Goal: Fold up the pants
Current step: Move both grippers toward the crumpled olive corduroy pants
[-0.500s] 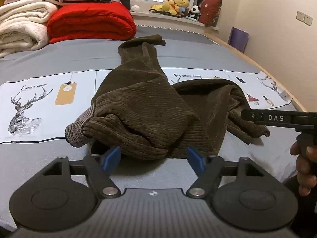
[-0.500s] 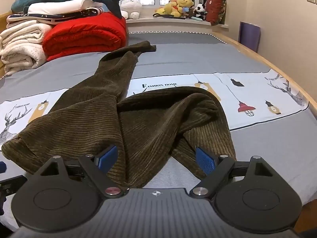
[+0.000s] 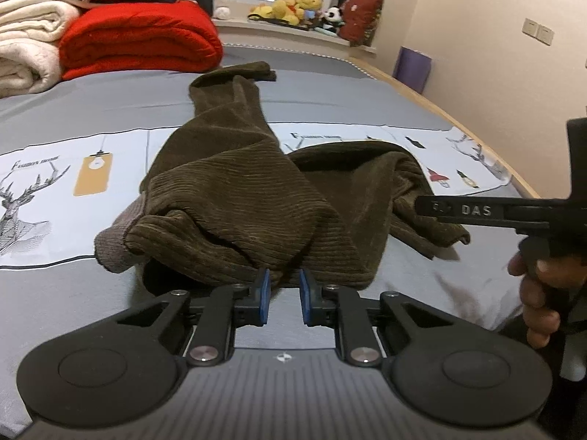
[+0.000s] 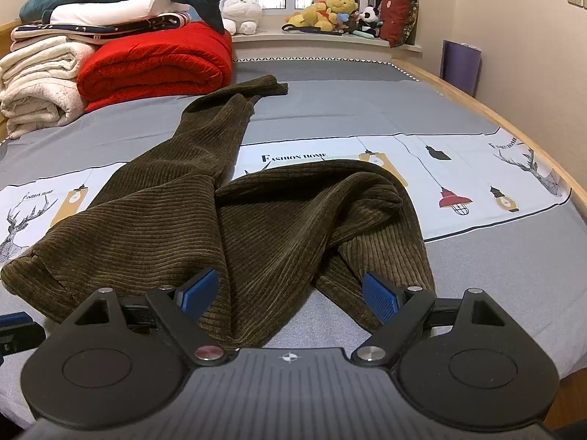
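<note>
Dark olive corduroy pants lie crumpled on the grey bed, one leg stretched away toward the far end, the other bunched to the right. My left gripper sits at the pants' near edge, its blue pads drawn close together with a small gap; the cloth hem lies right at the tips. My right gripper is open wide over the near folds of the pants, nothing between its pads. The right gripper's body also shows at the right of the left wrist view, held by a hand.
A red quilt and folded white blankets are stacked at the far left of the bed. Plush toys line the window sill. The wooden bed edge runs along the right, next to a wall.
My left gripper's jaws have closed from wide open to nearly together at the pants' near hem, and it has moved closer. The right gripper has stayed open and barely moved.
</note>
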